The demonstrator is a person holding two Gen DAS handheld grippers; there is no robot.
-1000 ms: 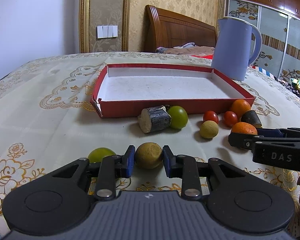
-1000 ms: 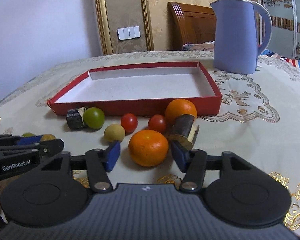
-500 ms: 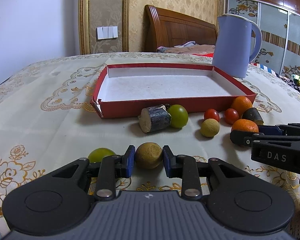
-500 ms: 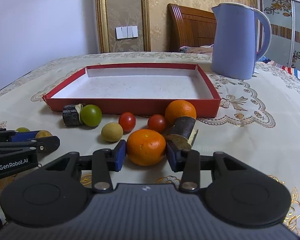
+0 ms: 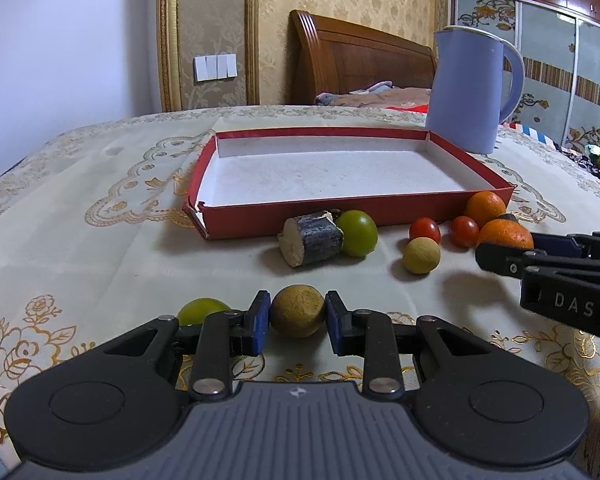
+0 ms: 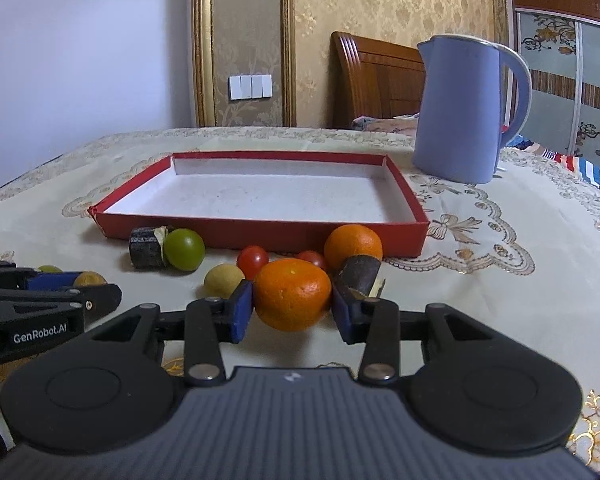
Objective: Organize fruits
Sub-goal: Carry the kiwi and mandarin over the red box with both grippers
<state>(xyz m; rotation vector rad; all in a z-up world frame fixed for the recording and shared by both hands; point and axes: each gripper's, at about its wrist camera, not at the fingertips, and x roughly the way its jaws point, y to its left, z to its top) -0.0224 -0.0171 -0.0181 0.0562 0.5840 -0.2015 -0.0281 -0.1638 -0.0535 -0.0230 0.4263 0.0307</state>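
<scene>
My left gripper [image 5: 297, 322] is shut on a brownish round fruit [image 5: 297, 310], low over the tablecloth. A green fruit [image 5: 200, 309] lies just left of it. My right gripper [image 6: 292, 308] is shut on an orange [image 6: 293, 294], lifted slightly. A red tray [image 5: 380, 212] with a white floor stands behind. In front of it lie a dark log-like piece [image 5: 310, 237], a green fruit [image 5: 357, 233], two red tomatoes [image 5: 425, 229], a yellow-tan fruit [image 5: 421, 255], a second orange [image 6: 353, 245] and another dark piece [image 6: 360, 274].
A blue kettle [image 6: 466, 108] stands behind the tray's right corner. The table has an embroidered cream cloth [image 5: 80, 240]. A wooden headboard [image 5: 360, 64] and wall are beyond the table.
My right gripper closed on the orange and raised it a little. My left gripper stays shut on the brownish fruit, barely moved.
</scene>
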